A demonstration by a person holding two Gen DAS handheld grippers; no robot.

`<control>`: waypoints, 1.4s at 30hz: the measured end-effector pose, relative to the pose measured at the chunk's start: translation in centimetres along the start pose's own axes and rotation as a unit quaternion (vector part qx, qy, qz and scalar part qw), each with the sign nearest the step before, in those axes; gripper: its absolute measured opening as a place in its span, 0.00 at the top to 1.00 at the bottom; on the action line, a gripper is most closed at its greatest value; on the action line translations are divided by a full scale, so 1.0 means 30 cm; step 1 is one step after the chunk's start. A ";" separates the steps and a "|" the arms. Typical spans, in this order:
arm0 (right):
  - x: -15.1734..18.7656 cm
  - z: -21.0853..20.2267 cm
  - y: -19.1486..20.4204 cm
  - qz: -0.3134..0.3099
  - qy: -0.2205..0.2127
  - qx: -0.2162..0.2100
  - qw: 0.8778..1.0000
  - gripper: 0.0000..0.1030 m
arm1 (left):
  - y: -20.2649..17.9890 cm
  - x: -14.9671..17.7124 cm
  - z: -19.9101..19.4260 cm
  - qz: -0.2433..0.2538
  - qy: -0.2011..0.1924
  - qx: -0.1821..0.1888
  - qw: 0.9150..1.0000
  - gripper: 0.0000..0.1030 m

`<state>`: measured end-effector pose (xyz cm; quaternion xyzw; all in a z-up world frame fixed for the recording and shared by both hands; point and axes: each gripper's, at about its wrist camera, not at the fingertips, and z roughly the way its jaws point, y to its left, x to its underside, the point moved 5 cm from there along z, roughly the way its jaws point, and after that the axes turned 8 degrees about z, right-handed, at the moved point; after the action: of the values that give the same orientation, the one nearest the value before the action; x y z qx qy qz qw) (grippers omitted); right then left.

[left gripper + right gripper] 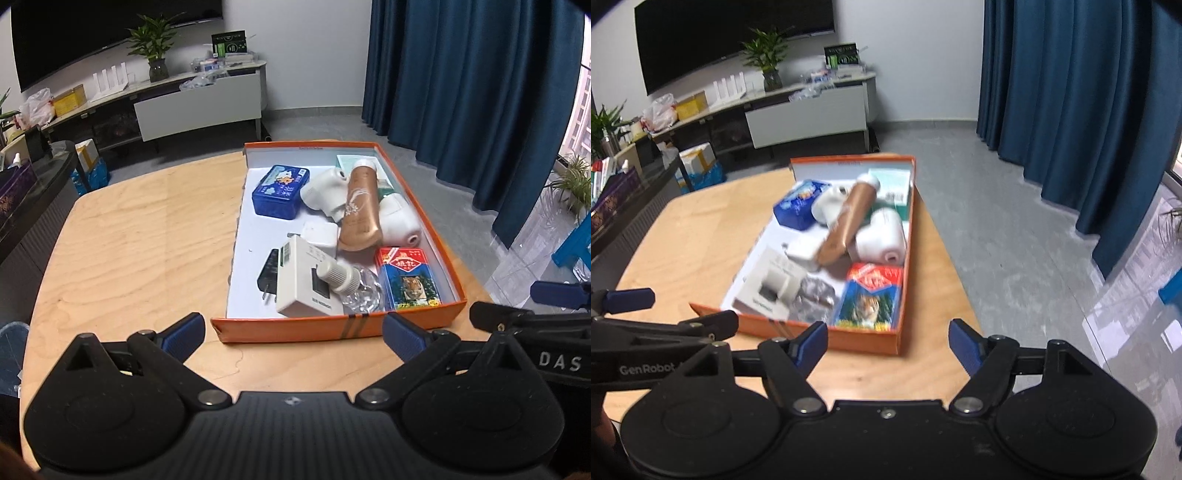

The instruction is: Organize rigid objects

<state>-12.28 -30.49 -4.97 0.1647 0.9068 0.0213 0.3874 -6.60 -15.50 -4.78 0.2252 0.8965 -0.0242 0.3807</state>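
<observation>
An orange box with a white inside sits on the wooden table. It holds a blue tin, a copper-coloured bottle lying over white plastic pieces, a white charger, a clear faceted thing and a tiger-print card pack. My left gripper is open just before the box's near wall, nothing between its fingers. My right gripper is open at the box's near right corner, also with nothing in it.
A long low cabinet with a potted plant, boxes and bags stands against the far wall under a dark screen. Blue curtains hang at the right. A dark unit borders the table's left side. Grey floor lies past the table's right edge.
</observation>
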 end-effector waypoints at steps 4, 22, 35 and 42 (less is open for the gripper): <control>0.022 0.014 -0.010 0.002 0.009 0.001 1.000 0.17 | -0.004 0.007 -0.002 0.002 0.002 -0.012 1.000 0.00; 0.042 0.076 0.011 -0.006 0.030 0.003 1.000 0.17 | 0.009 0.011 0.017 -0.003 0.008 -0.018 1.000 0.00; 0.043 0.087 0.018 -0.010 0.034 0.005 0.999 0.17 | 0.014 0.009 0.021 -0.005 0.010 -0.019 1.000 0.00; 0.043 0.091 0.021 -0.012 0.036 0.005 0.999 0.17 | 0.014 0.009 0.022 -0.006 0.011 -0.019 1.000 0.00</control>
<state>-10.98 -29.73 -7.66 0.1544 0.9221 0.0183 0.3544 -6.14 -15.16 -5.37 0.2124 0.9025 -0.0065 0.3746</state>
